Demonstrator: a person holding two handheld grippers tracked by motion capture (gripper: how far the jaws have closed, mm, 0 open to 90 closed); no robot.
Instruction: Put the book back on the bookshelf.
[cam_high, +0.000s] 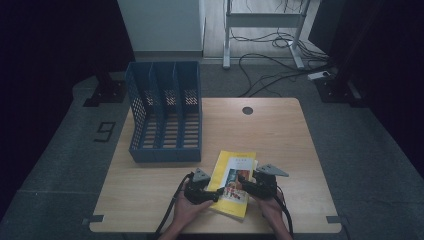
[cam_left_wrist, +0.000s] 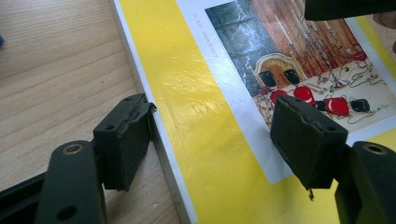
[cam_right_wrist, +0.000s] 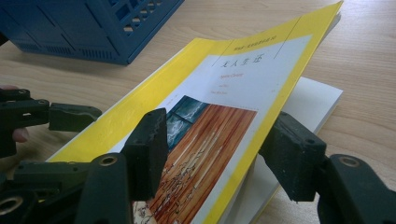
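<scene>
Near the blue file rack (cam_high: 165, 110), the left gripper (cam_left_wrist: 210, 140) gapes wide astride the yellow book's (cam_high: 234, 182) spine edge, while the right gripper view shows the right gripper (cam_right_wrist: 212, 154), jaws narrowing, around the lifted cover (cam_right_wrist: 243, 93).

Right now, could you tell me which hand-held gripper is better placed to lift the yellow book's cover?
The right hand-held gripper: its jaws straddle the raised front cover of the yellow book. The left hand-held gripper stands open at the spine edge.
</scene>
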